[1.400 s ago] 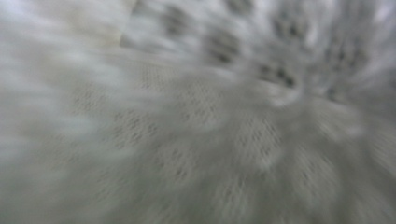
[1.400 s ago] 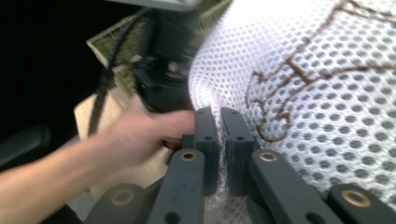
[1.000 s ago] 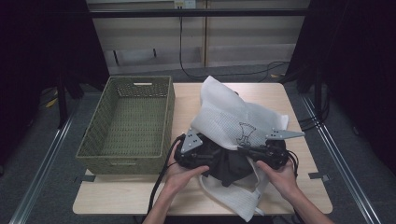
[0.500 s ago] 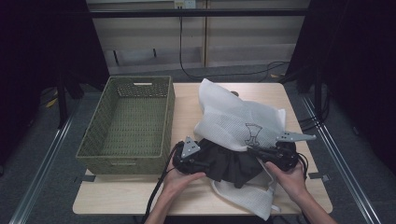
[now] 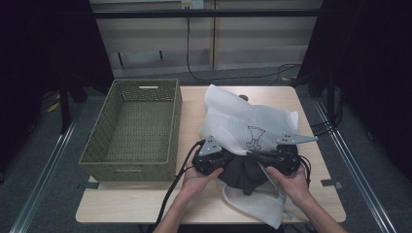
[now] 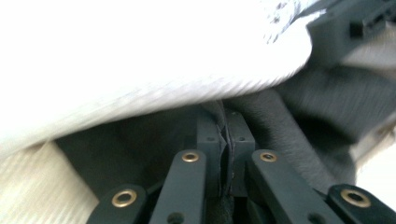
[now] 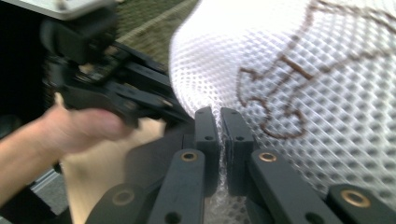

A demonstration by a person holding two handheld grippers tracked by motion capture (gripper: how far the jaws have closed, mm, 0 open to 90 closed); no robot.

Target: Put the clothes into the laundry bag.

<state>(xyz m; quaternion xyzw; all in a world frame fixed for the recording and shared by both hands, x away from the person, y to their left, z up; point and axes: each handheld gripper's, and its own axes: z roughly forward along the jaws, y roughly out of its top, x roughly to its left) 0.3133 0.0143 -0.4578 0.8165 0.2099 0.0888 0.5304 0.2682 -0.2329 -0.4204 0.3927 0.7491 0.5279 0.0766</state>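
A white mesh bag (image 5: 248, 124) with a brown drawing lies on the table, and a black fabric item (image 5: 244, 175) sticks out of its near end. My left gripper (image 5: 227, 164) is at the black item's left side. In the left gripper view its jaws have just closed, and my left gripper (image 6: 225, 140) is shut on a thin edge of the dark fabric (image 6: 299, 121) under the white bag (image 6: 140, 56). My right gripper (image 5: 262, 158) holds the bag's right side. Seen in its own view, my right gripper (image 7: 219, 128) pinches the mesh bag (image 7: 303, 70).
A green woven basket (image 5: 171, 127) stands on the table's left half, close to my left hand. Bare tabletop (image 5: 121, 206) shows along the near edge. Beyond the table are a low shelf and cables on the floor.
The white bag has sunk from a raised peak to a flatter spread. My left gripper shifted slightly right and closed on the black fabric. The right gripper stayed put.
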